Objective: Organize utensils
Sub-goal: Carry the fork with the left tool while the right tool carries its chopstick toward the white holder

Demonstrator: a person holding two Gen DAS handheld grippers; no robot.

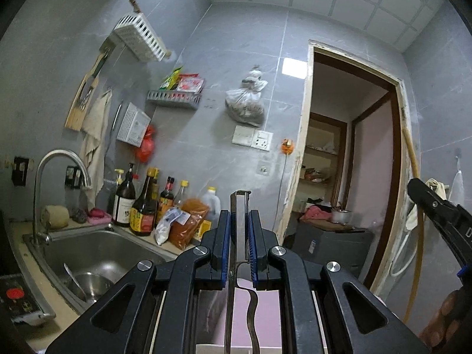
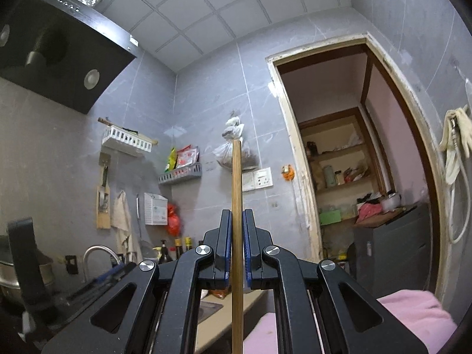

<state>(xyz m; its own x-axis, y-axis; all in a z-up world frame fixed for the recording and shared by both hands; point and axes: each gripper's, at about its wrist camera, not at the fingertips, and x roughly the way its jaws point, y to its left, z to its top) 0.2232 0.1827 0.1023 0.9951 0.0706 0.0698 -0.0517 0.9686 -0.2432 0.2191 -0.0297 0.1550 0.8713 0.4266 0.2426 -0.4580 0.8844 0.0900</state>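
My left gripper is shut on a flat metal utensil, thin, with a square-ended tip and a toothed edge. It stands upright between the blue pads and its curved lower part runs down out of view. My right gripper is shut on a long wooden chopstick held upright, its tip well above the fingers. The right gripper also shows at the right edge of the left wrist view. Both grippers are raised above the counter and point at the grey tiled wall.
A steel sink with a tap and a bowl with a spoon lies low left. Sauce bottles and bags stand by the wall. White wall baskets hang above. A doorway opens right.
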